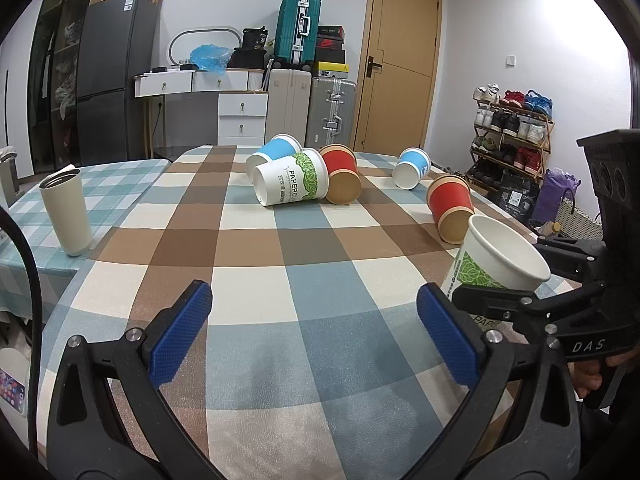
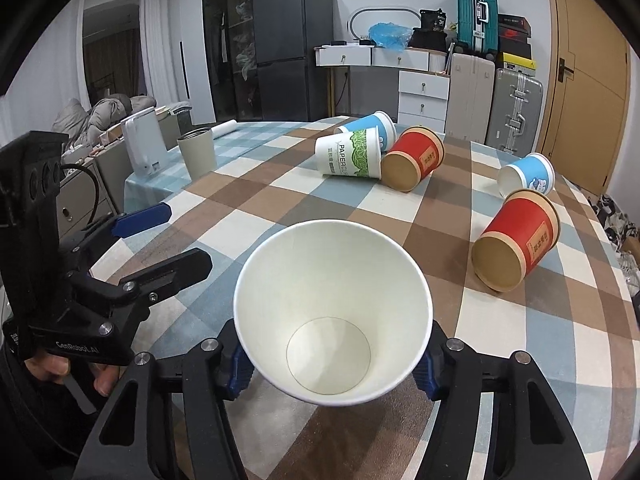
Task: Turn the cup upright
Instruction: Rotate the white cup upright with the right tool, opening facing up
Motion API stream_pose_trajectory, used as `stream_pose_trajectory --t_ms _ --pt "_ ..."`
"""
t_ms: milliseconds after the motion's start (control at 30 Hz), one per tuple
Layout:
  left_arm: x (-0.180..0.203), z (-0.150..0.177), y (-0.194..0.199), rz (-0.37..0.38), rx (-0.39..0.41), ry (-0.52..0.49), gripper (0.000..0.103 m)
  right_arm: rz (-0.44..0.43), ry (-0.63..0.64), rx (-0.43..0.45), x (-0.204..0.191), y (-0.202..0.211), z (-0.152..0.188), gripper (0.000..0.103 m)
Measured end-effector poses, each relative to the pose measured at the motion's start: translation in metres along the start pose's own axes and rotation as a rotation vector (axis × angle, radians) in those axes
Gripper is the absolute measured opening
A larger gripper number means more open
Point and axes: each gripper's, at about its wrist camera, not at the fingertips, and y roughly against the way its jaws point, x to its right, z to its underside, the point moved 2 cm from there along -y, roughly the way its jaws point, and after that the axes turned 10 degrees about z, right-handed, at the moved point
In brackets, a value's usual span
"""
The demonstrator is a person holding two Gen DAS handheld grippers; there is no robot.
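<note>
My right gripper (image 2: 334, 364) is shut on a white paper cup with green leaf print (image 2: 334, 308). The cup's open mouth faces the camera, tilted up; in the left wrist view the same cup (image 1: 500, 260) is held mouth-up and tilted above the table's right side. My left gripper (image 1: 316, 336) is open and empty over the checked tablecloth (image 1: 280, 300); it also shows in the right wrist view (image 2: 176, 240). Several cups lie on their sides: a white-green one (image 1: 292, 182), two blue ones (image 1: 272, 152) (image 1: 412, 168) and two red ones (image 1: 340, 176) (image 1: 452, 204).
A beige steel tumbler (image 1: 66, 212) stands upright at the table's left side. A white kettle-like appliance (image 2: 144, 146) stands beyond it. The table's right edge (image 1: 516, 220) is close to the held cup. Suitcases, drawers and a shoe rack stand behind.
</note>
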Motion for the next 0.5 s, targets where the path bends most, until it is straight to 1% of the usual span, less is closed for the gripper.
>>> stream_pose_trajectory --t_ms 100,200,400,500 --pt "0.0 0.0 0.0 0.0 0.0 0.001 0.102 0.001 0.018 0.003 -0.003 -0.002 -0.004 0.064" --pt "0.0 0.0 0.0 0.0 0.0 0.001 0.102 0.025 0.034 0.012 -0.007 -0.006 -0.011 0.064" --pt "0.0 0.0 0.0 0.0 -0.001 0.001 0.102 0.043 0.034 -0.009 -0.008 -0.02 -0.017 0.064" --pt "0.0 0.0 0.0 0.0 0.0 0.001 0.102 0.043 0.038 -0.006 -0.008 -0.022 -0.018 0.064"
